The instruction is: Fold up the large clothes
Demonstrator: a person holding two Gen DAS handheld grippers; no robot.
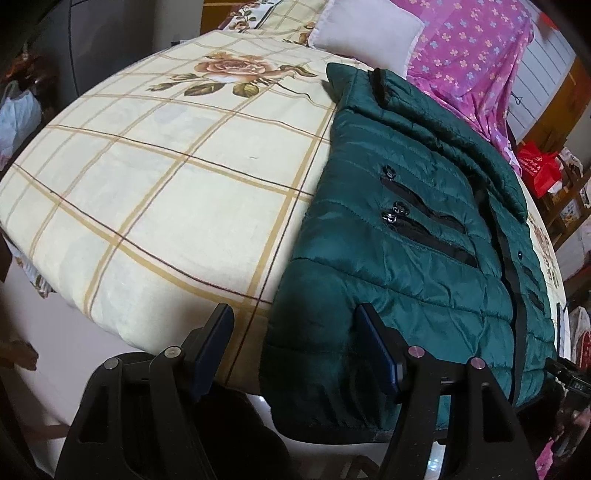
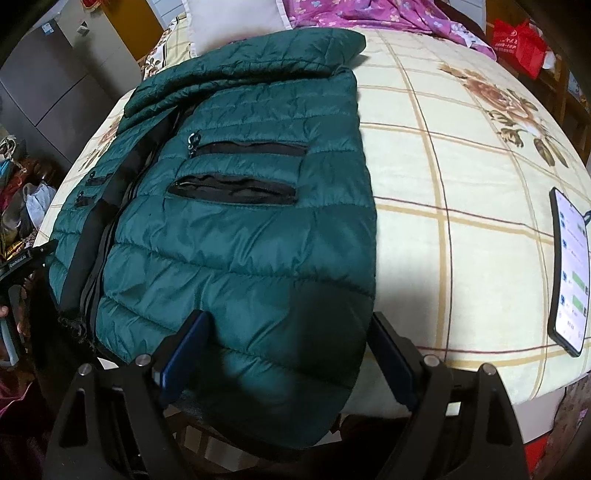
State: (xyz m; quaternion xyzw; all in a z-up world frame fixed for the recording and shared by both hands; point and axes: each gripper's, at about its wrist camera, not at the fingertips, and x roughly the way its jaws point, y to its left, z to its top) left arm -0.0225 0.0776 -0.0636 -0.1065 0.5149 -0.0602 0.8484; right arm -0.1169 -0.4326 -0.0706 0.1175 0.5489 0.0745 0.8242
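Note:
A dark green quilted puffer jacket [image 1: 413, 236] lies front-up on the bed, sleeves folded in, its hem hanging over the near edge; it also shows in the right wrist view [image 2: 236, 221]. My left gripper [image 1: 295, 332] is open at the jacket's left hem corner, the corner lying between the jaws. My right gripper [image 2: 288, 339] is open around the jacket's right hem corner. The other gripper's body shows at the left edge of the right wrist view [image 2: 22, 258].
The bed [image 1: 155, 177] has a cream checked sheet with rose prints. A white pillow [image 1: 369, 33] and a pink floral quilt [image 1: 469, 48] lie at the head. A lit phone [image 2: 570, 269] lies on the sheet at the right. Red bags [image 2: 517, 40] and clutter stand beside the bed.

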